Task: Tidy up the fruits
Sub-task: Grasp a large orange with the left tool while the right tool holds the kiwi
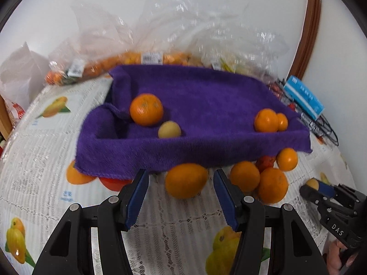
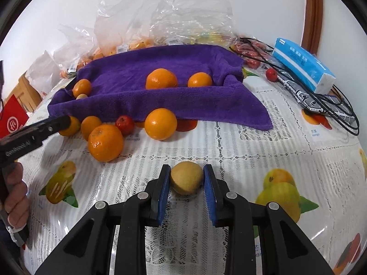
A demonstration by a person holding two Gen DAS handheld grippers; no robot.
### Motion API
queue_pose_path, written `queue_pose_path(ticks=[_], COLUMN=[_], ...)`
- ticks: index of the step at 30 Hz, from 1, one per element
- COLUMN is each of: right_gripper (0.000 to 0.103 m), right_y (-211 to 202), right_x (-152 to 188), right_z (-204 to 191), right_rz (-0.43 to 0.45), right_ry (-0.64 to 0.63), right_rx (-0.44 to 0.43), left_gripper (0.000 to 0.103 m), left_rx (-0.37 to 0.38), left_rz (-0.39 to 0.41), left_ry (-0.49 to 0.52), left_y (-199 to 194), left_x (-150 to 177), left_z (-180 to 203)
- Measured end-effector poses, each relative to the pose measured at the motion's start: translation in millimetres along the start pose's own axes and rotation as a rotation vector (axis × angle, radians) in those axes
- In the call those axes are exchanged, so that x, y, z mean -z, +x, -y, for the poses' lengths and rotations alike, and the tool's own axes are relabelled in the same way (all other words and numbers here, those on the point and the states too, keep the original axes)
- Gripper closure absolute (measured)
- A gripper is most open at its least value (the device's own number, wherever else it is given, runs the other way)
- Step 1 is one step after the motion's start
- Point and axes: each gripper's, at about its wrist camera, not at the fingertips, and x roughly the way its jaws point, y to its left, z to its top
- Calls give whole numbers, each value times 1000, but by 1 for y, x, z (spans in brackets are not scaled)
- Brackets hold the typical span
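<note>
My right hand-held gripper (image 2: 186, 176) is pinching a small yellow fruit (image 2: 186, 180); both blue pads press its sides, and the fruit sits low over the lace-patterned cloth of the worktop (image 2: 229, 160), toward the near edge. Whether it rests on the cloth or is just clear of it I cannot tell.

My left hand-held gripper (image 1: 181, 183) stands spread, nothing between the pads. An orange (image 1: 186, 180) lies on the worktop just beyond its tips, apart from both pads and touching the hanging front hem of the purple towel (image 1: 195, 105).

The towel lines a box-shaped tray further back on the worktop. Inside it: one large orange (image 1: 146, 109) and a pale yellow fruit (image 1: 169, 129) near the left end, two oranges (image 1: 266, 120) touching each other at the right end.

On the worktop before the tray's right front corner lies a cluster of three oranges (image 1: 273, 184) with a red fruit (image 1: 266, 162) among them.

Clear plastic bags (image 2: 160, 11) of fruit lie along the far edge behind the tray. A blue tissue pack (image 2: 302, 65) and black cables (image 2: 339, 114) lie toward the right edge.
</note>
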Motion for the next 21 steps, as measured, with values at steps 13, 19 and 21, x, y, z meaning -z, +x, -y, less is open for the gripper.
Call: queue_pose_path(ticks=[13, 19, 21], right_gripper=[72, 73, 73], right_y=[-2, -1, -1], right_x=[0, 0, 0], right_z=[3, -1, -2], right_rz=[5, 2, 1], right_ry=[27, 11, 6], right_rx=[-38, -9, -3], left_gripper=[57, 63, 63], left_rx=[-48, -65, -63], left_rz=[-41, -40, -42], left_ry=[41, 31, 33], left_y=[9, 11, 12], left_x=[1, 0, -1], left_z=[9, 7, 7])
